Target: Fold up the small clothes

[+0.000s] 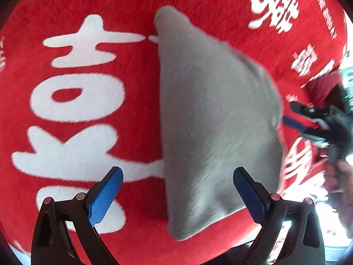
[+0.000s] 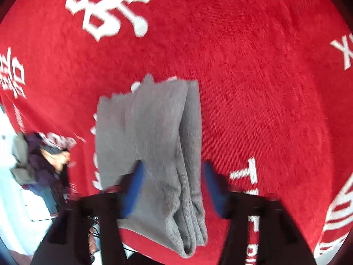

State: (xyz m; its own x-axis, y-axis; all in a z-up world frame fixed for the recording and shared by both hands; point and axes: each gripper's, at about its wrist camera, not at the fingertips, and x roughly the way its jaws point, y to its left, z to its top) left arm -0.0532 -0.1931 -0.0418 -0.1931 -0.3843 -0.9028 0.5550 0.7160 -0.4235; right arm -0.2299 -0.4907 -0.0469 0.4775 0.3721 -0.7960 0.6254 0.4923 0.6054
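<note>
A grey folded cloth (image 1: 211, 114) lies on the red cloth with white characters (image 1: 92, 4). In the left wrist view my left gripper (image 1: 177, 193) stands open above the grey cloth's near end, blue pads wide apart and touching nothing. My right gripper (image 1: 308, 119) shows at the grey cloth's right edge. In the right wrist view the grey cloth (image 2: 152, 137) lies folded in several layers and runs between the blue fingers (image 2: 215, 187) of my right gripper (image 2: 173, 187), which is open; the right pad is off the fabric.
The red cloth's edge (image 2: 13, 114) drops away at the left of the right wrist view, with a pale floor beyond. A hand (image 2: 58, 156) and a bundle of dark and grey fabric (image 2: 22, 154) show there, blurred.
</note>
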